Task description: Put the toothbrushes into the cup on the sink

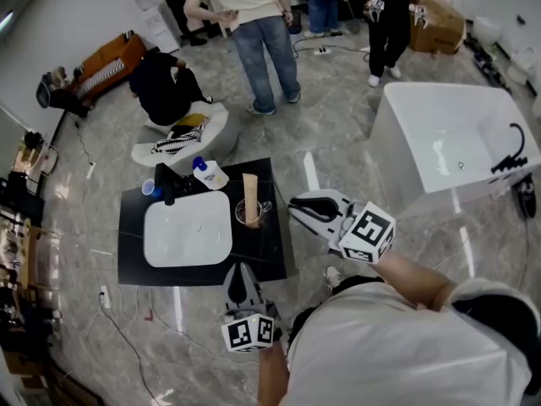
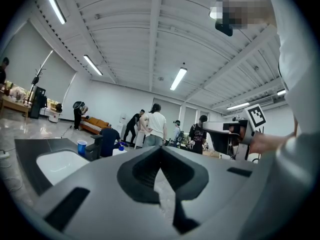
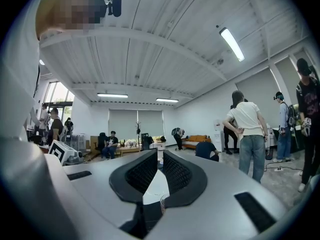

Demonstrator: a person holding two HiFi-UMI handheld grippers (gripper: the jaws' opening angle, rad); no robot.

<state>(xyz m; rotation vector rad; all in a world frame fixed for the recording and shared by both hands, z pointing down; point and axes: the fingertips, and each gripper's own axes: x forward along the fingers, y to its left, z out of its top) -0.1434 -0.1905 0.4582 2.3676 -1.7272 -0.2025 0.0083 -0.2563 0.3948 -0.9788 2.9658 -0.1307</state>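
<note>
A clear glass cup [image 1: 249,213] stands on the black sink counter [image 1: 266,252], right of the white basin [image 1: 188,229]. A tall beige item [image 1: 250,188] stands in the cup; I cannot make out any toothbrush. My right gripper [image 1: 293,203] hangs just right of the counter, level, tips toward the cup, shut and empty. Its own view shows the tips together [image 3: 160,154] and the cup rim [image 3: 163,200] beyond. My left gripper [image 1: 239,269] sits at the counter's front edge, pointing across it, shut with nothing in it [image 2: 160,150].
A blue cup [image 1: 150,189], a black faucet [image 1: 166,184] and a white bottle with a blue cap [image 1: 208,174] stand at the back of the counter. A white bathtub [image 1: 456,142] is to the right. Several people [image 1: 254,32] stand behind; one crouches [image 1: 165,87].
</note>
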